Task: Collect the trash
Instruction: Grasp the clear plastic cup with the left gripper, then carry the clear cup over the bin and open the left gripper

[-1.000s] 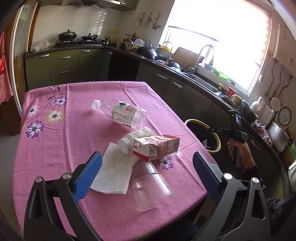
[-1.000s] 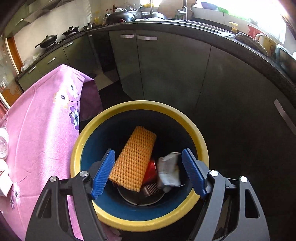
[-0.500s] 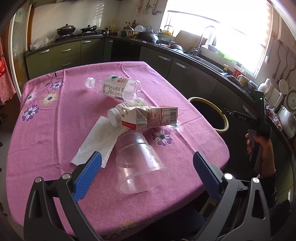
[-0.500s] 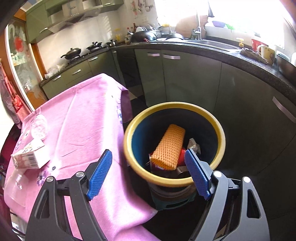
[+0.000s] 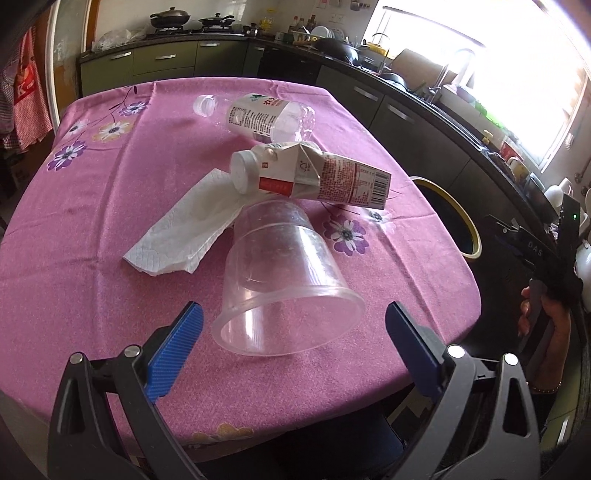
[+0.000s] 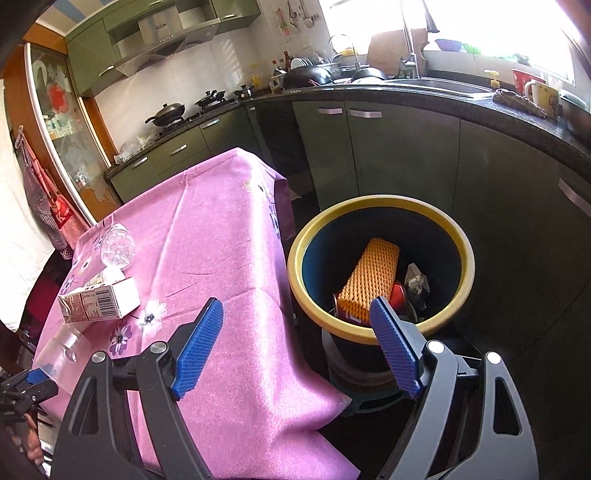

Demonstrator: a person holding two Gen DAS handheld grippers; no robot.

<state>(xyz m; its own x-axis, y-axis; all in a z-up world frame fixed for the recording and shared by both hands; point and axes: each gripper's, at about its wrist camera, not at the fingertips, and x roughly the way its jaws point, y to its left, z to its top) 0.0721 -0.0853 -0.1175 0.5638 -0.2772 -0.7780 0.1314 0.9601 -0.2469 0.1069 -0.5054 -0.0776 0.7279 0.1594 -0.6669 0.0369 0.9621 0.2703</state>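
Note:
On the pink tablecloth lie a clear plastic cup on its side, a white napkin, a milk carton, a small white-capped bottle and a clear plastic bottle. My left gripper is open, its pads on either side of the cup's rim. My right gripper is open and empty, above the table's edge beside the yellow-rimmed trash bin. The bin holds an orange foam sleeve and other rubbish. The carton and cup also show in the right wrist view.
Dark green kitchen cabinets and a black counter with a sink run behind the bin. A stove with pans stands at the back. The bin rim shows off the table's right edge, with the hand holding the right gripper near it.
My left gripper has moved in toward the clear cup, which now lies between its pads. My right gripper has pulled back and up from over the bin toward the table.

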